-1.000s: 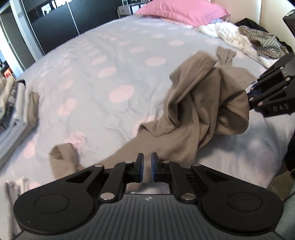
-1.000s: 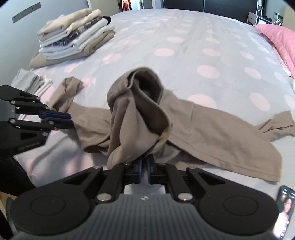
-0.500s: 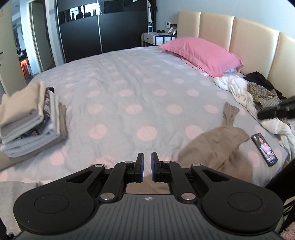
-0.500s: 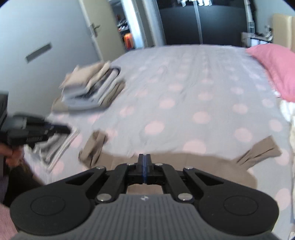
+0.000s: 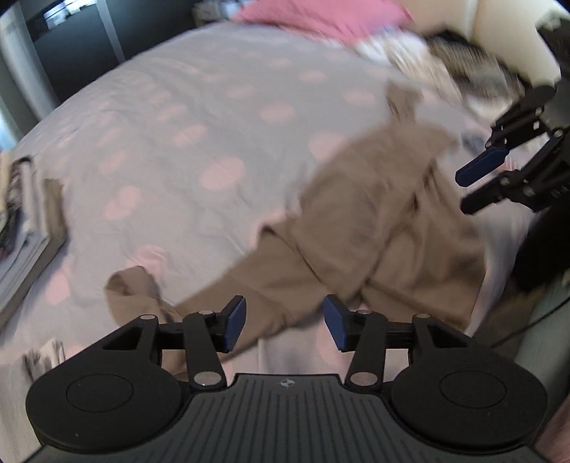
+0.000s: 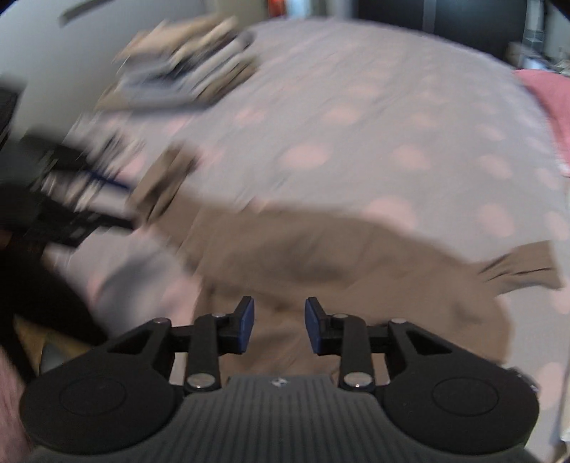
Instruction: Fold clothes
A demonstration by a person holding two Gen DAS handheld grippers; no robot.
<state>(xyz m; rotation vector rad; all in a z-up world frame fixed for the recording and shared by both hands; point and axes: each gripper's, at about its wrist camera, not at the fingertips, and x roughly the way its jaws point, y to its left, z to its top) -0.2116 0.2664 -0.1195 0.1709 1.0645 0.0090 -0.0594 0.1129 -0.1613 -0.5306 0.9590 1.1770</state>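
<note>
Bed: grey quilt with pale pink round spots [image 5: 171, 117] filled most of both wrist views, both blurred by motion.
Background: dark wardrobe doors ran along the upper left of the left wrist view; a pink pillow [image 5: 320, 16] lay at the top centre.
Garment: a taupe long-sleeved soft cotton top [image 5: 374, 228] lay loosely spread on the quilt, from lower centre to right of the left wrist view; one sleeve end [image 5: 131, 285] was bunched at lower left, and the other sleeve [image 6: 523, 267] reached to the right edge of the right wrist view.
Left tongs [image 5: 283, 322]: jaws were spreading, nothing pinched; cloth lay beneath the gap, not between the blue pads [image 5: 235, 322].
Right tongs [image 6: 278, 326]: jaws were also spreading, empty, above the garment's near hem.
Stack: folded clothes in beige, grey and patterned layers [image 6: 185, 74] sat at upper left of the right wrist view, well apart from the top.
Unfolded heap: white and striped clothes [image 5: 445, 67] lay at upper right of the left wrist view, near the pillow.
Stage: judged to be the laying-flat step, no fold made yet.
Risk: wrinkles across the middle could be trapped by a fold, because the cloth was not smooth.
Risk: the bunched sleeve end could stay tucked and skew the fold.
Risk: a pinch might gather quilt with garment, both being soft and touching.
</note>
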